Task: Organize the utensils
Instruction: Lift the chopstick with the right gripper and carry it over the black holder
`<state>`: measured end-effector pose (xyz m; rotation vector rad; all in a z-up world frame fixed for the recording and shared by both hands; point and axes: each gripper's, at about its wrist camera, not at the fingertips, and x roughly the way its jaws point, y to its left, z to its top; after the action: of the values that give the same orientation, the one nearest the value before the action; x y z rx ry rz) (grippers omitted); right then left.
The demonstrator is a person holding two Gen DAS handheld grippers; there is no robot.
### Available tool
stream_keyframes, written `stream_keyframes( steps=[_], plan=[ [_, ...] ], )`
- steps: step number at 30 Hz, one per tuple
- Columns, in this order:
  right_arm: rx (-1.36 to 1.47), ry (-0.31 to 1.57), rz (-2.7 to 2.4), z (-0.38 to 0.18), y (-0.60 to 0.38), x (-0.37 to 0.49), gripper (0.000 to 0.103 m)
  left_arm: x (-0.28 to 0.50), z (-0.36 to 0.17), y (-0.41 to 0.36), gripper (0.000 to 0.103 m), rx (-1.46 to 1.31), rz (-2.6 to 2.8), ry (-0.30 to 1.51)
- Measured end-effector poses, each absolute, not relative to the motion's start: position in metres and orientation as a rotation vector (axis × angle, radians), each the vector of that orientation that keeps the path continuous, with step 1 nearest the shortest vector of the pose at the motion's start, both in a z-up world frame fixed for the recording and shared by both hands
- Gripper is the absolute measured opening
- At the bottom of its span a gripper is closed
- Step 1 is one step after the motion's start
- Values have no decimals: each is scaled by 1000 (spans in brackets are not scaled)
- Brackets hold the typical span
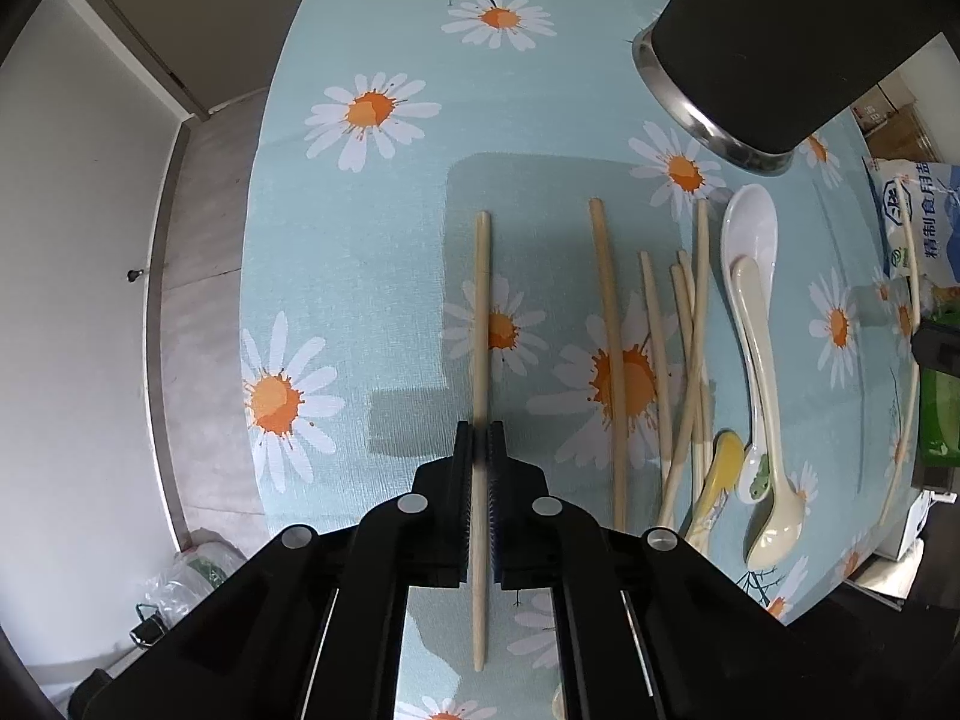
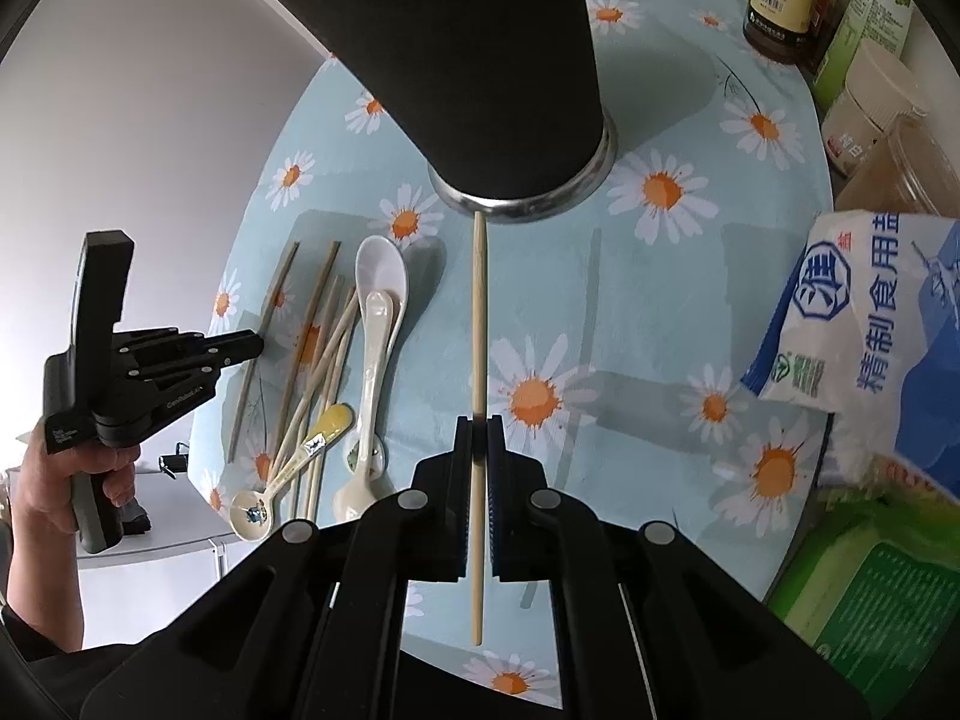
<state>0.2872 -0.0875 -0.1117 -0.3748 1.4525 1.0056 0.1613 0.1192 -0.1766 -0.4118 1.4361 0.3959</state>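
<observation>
Here, in the left wrist view, the left gripper (image 1: 480, 429) has its jaws closed tight on a single chopstick (image 1: 480, 312), which runs straight out ahead over the daisy tablecloth (image 1: 360, 252). Taking the black holder (image 1: 774, 42) as the landmark, this chopstick lies well apart from it, on its near left. A loose bundle of chopsticks (image 1: 684, 360) and three spoons (image 1: 757, 324) lie on the cloth just below the holder's steel rim.

In the right wrist view, the right gripper (image 2: 479, 420) is clamped on another chopstick (image 2: 478, 312), whose far tip reaches right up to the foot of the holder (image 2: 480, 60). The left gripper (image 2: 240, 343), held in a hand (image 2: 72, 480), sits lower left of the holder beside the bundle (image 2: 318, 360). A salt bag (image 2: 870, 312) lies to the holder's lower right.
</observation>
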Motion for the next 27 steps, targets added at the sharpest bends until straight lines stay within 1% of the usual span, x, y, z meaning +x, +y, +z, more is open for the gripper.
stream_keyframes(
  steps=[7,14,20,27],
  plan=[
    [-369,1444,1042,-106,-84,289,5,150,-173,123,4,-464,422,1394],
    [-335,1396,1090,-92,-81,283,5,142,-153,123,4,-494,403,1294],
    [-298,1339,1134,-74,-81,268,5,141,-125,117,3,-504,349,1165],
    [-251,1280,1159,-52,-80,259,6,149,-78,100,4,-468,254,999]
  ],
)
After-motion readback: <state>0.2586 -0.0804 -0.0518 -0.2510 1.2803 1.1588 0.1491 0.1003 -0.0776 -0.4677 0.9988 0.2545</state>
